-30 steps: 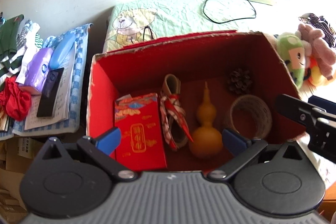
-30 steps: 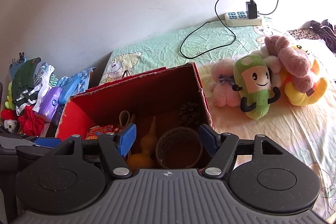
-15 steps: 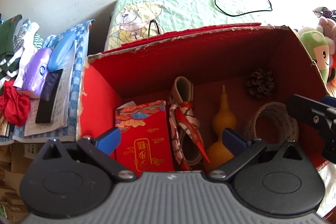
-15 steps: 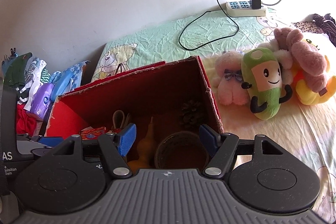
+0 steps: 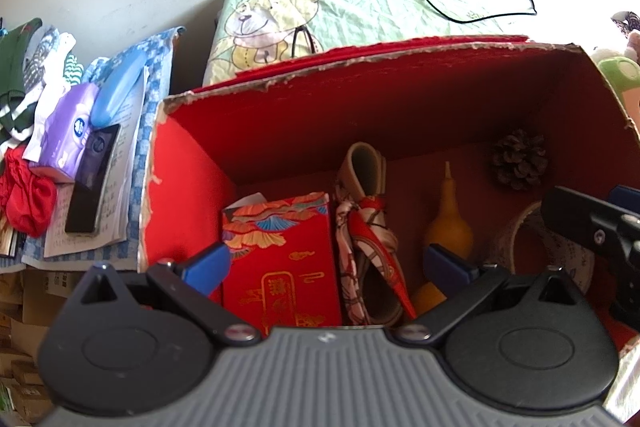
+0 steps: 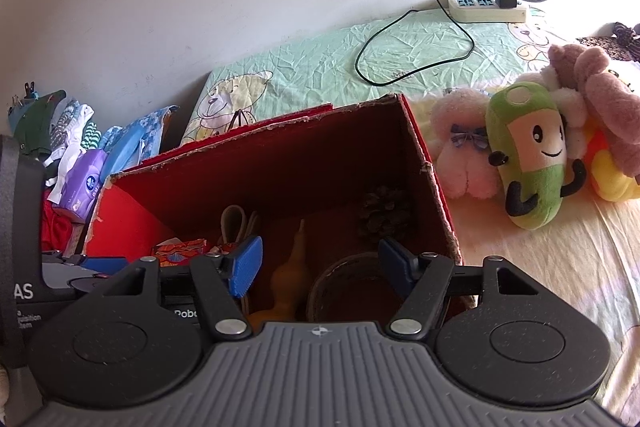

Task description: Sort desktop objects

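Note:
A red cardboard box (image 5: 188, 163) (image 6: 132, 211) stands open on the bed. Inside lie a red packet with gold print (image 5: 280, 263), a patterned red-and-white strap bundle (image 5: 368, 231), a yellow gourd (image 5: 448, 223) (image 6: 292, 259), a pine cone (image 5: 519, 159) (image 6: 384, 213) and a tape roll (image 5: 516, 239) (image 6: 344, 287). My left gripper (image 5: 326, 265) hangs open over the box's near side, empty. My right gripper (image 6: 320, 263) is open and empty above the gourd and tape roll; it also shows at the right edge of the left wrist view (image 5: 600, 227).
Plush toys (image 6: 532, 155) lie right of the box. A power strip with a charger and black cable (image 6: 486, 3) sits at the back on the green sheet. Left of the box, a purple tissue pack (image 5: 66, 131), a dark phone (image 5: 94, 179), papers and clothes are piled.
Both grippers have moved closer to the box and lower; the box fills more of each view. Their jaws stay open.

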Motion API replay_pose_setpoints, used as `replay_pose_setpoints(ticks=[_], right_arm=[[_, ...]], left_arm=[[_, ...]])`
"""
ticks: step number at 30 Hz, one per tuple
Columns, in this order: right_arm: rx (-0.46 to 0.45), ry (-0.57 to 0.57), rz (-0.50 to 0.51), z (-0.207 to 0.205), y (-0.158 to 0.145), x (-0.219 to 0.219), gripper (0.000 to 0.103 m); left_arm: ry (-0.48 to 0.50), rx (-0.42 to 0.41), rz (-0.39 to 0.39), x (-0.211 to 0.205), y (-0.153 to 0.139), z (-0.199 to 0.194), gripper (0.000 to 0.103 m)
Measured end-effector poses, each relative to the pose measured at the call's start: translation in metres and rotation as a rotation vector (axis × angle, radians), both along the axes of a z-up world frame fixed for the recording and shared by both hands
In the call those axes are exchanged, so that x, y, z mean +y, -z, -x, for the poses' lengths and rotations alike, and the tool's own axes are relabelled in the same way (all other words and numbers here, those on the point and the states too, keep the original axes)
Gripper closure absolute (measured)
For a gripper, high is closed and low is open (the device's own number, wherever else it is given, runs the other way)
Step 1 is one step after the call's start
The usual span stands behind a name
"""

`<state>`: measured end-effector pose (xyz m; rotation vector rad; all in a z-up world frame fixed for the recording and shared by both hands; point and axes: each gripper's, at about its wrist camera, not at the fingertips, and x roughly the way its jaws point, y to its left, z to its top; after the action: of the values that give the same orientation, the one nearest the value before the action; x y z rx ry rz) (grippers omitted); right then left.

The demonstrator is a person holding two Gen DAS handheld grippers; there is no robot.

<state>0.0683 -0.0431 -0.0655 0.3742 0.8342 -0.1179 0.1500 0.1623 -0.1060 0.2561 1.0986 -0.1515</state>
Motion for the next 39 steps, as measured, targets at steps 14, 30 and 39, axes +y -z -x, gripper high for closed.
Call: replay_pose_setpoints(ticks=[14,30,39], right_arm=[[-0.010,-0.072,0.182,-0.033,0.015,0.012,0.039],[0.079,-0.062,0.079,-0.038,0.035,0.003,0.070],[0.076,-0.062,0.052,-0.042,0.039,0.000,0.076]], left_arm=[[0.010,0.024,-0.012,-0.001,0.016,-0.021,0.000],[0.037,0.022,-0.016,-0.013,0.014,-0.011,0.002],[0.063,0.050,0.016,-0.013,0.018,-0.018,0.003]])
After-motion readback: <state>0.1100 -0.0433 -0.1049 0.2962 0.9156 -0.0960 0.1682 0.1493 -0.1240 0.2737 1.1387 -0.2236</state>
